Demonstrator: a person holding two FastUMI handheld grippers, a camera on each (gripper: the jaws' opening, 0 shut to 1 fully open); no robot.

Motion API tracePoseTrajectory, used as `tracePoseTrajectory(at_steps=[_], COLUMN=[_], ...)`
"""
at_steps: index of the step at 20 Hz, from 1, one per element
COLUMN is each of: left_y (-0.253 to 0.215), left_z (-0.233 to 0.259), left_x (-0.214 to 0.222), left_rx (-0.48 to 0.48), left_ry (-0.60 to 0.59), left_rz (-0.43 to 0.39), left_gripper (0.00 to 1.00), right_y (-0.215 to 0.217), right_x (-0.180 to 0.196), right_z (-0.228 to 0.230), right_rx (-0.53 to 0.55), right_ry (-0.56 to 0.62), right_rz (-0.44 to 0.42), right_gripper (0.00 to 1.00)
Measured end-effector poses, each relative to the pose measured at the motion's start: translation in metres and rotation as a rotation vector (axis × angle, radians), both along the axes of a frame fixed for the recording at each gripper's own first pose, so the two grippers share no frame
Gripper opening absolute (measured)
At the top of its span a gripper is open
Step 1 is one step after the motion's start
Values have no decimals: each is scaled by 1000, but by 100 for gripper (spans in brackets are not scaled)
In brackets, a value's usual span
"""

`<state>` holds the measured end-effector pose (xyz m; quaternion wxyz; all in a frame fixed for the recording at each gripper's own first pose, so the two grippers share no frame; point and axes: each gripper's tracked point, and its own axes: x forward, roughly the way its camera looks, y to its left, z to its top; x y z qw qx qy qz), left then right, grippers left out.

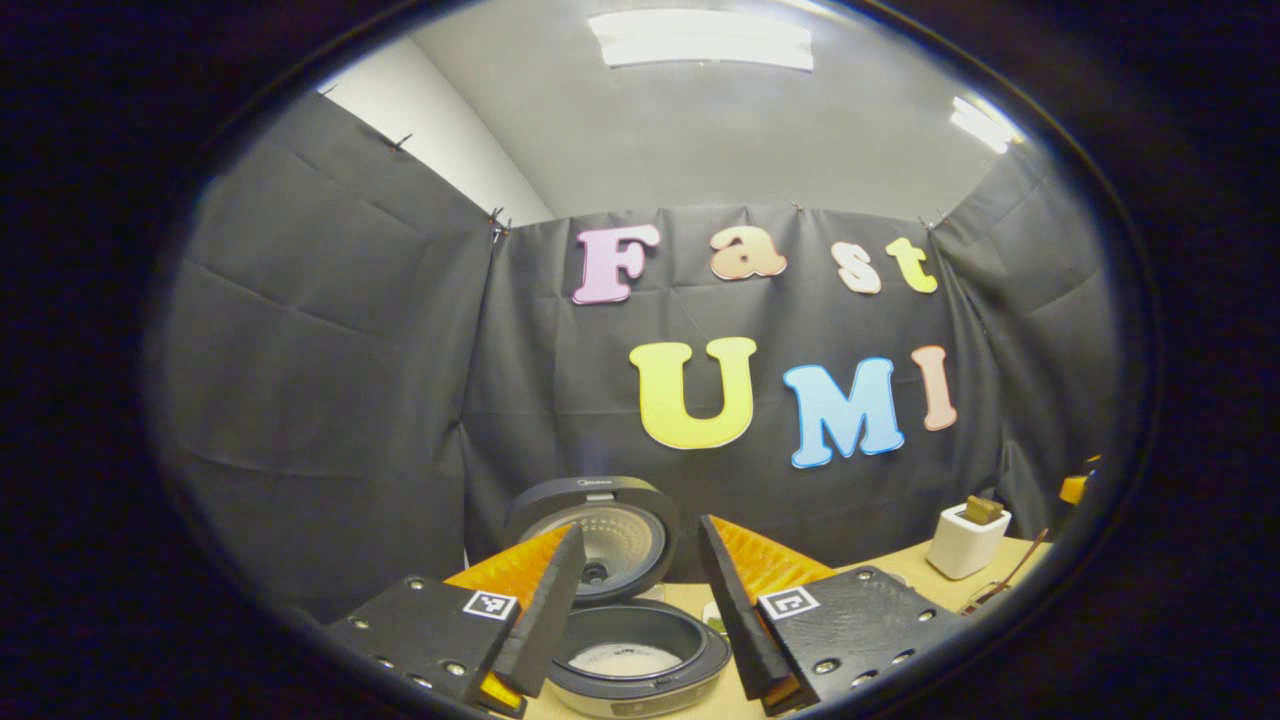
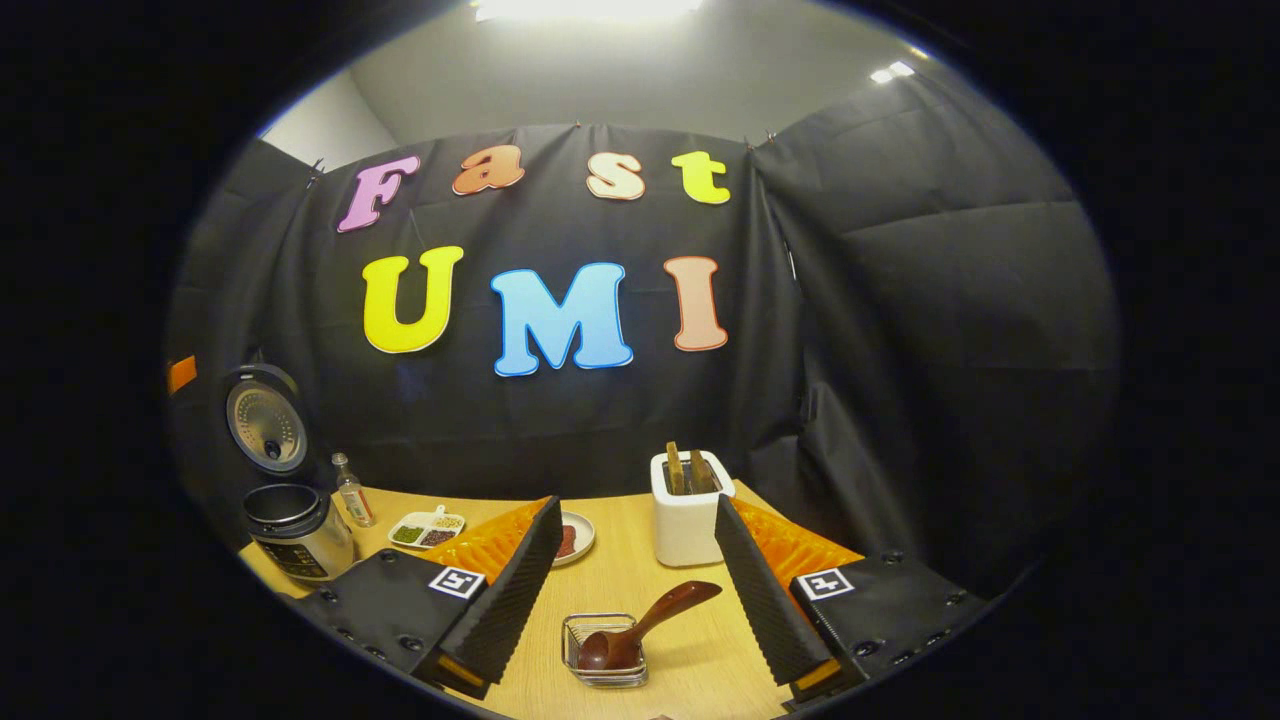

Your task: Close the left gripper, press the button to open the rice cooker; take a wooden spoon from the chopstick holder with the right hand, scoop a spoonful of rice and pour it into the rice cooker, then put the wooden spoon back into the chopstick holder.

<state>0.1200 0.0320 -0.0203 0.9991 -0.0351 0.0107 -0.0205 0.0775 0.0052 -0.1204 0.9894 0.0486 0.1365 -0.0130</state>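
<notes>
2 grippers wide open, empty; rice cooker lid up; wooden spoon in glass dish.

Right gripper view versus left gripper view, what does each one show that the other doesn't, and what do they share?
The right gripper view adds a wooden spoon resting in a small clear container, a divided dish, a small bottle and a round plate.

The left gripper view adds the white contents of the pot, seen from above.

Both show the rice cooker with its lid up, the white chopstick holder, the wooden table and an open hand-held gripper in front.
</notes>
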Motion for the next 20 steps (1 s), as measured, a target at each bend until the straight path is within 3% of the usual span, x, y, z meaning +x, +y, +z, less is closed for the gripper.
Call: tracePoseTrajectory(at_steps=[13,15,16,20], left_y=[24,28,31,38], left_z=[6,2,0,1], left_x=[-52,-55,-56,-59], left_rx=[53,49,48,59], left_ry=[41,57,64,66], left_rz=[63,74,80,93], left_gripper=[74,74,72,73], right_y=[-16,-14,-12,1], right_x=[24,21,19,12], right_z=[-100,-116,-124,-143], right_rx=[198,254,280,368], right_ry=[270,314,335,397], right_rz=[-79,-79,-81,-75], right_gripper=[98,93,97,85])
